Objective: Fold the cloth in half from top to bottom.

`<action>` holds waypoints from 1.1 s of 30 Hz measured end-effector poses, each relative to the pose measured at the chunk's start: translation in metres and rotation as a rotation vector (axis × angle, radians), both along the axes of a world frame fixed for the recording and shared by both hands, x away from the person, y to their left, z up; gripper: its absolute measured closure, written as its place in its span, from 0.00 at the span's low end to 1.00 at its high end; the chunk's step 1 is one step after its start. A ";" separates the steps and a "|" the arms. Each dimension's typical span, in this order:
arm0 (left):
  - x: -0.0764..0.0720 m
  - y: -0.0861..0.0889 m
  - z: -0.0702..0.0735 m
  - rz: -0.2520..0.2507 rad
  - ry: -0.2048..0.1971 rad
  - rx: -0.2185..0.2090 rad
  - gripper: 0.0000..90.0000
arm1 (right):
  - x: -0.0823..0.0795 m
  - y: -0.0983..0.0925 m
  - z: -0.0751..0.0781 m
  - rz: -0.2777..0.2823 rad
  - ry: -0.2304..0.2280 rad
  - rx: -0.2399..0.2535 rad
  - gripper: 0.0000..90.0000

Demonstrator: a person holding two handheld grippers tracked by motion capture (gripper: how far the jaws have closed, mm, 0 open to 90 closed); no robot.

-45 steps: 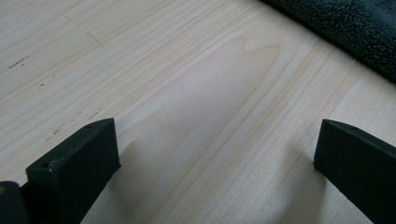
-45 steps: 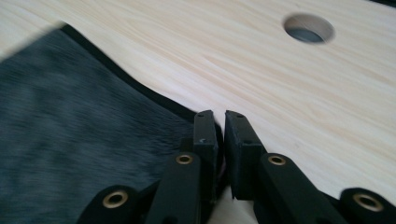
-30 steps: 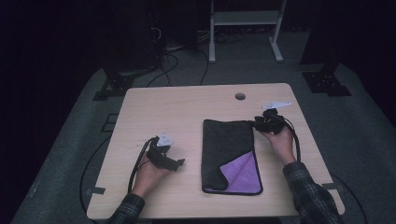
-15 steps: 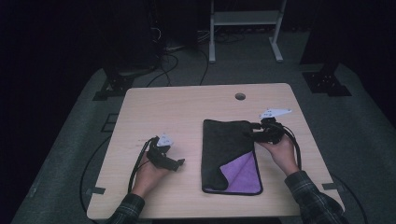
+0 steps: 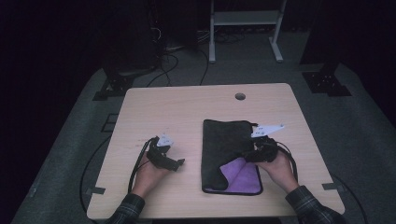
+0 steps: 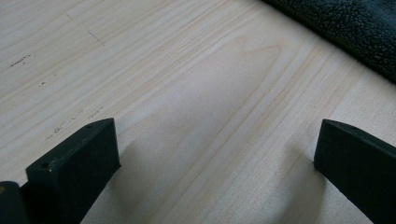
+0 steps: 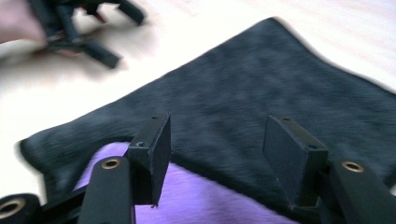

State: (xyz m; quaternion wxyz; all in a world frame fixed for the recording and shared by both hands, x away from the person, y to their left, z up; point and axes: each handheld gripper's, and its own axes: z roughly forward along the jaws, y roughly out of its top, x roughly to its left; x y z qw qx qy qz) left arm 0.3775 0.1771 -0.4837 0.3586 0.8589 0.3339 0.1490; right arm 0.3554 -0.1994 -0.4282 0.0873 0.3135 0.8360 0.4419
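Observation:
A black cloth [image 5: 226, 144] lies flat on the right half of the wooden table [image 5: 187, 107], its near right corner folded back to show a purple side [image 5: 240, 175]. My right gripper [image 5: 251, 154] hovers over the cloth's right edge by that fold. In the right gripper view the gripper [image 7: 217, 130] is open; its jaws have just been opening and stand over the black cloth [image 7: 261, 88] and the purple flap [image 7: 210, 200], with nothing gripped between them. My left gripper [image 5: 176, 163] rests on bare wood left of the cloth, and in its own view the gripper [image 6: 215, 140] is wide open.
A round cable hole [image 5: 240, 96] sits near the table's far edge. Cables and a metal stand [image 5: 243, 18] lie on the dark floor beyond. The cloth's edge [image 6: 355, 32] reaches the top right of the left gripper view.
My right gripper has moved from the cloth's far right corner along its right edge toward the person, to the purple fold. The left gripper has not moved.

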 end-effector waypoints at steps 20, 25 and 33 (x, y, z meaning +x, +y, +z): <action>0.000 0.000 0.000 0.001 0.000 0.000 0.00 | -0.021 0.067 -0.034 0.207 0.022 -0.139 0.49; 0.000 0.000 0.000 0.002 0.002 -0.002 0.00 | -0.027 0.067 -0.034 0.196 -0.024 -0.189 0.66; 0.000 0.000 0.000 0.006 0.000 0.000 0.00 | -0.029 0.061 -0.032 0.193 -0.030 -0.202 0.91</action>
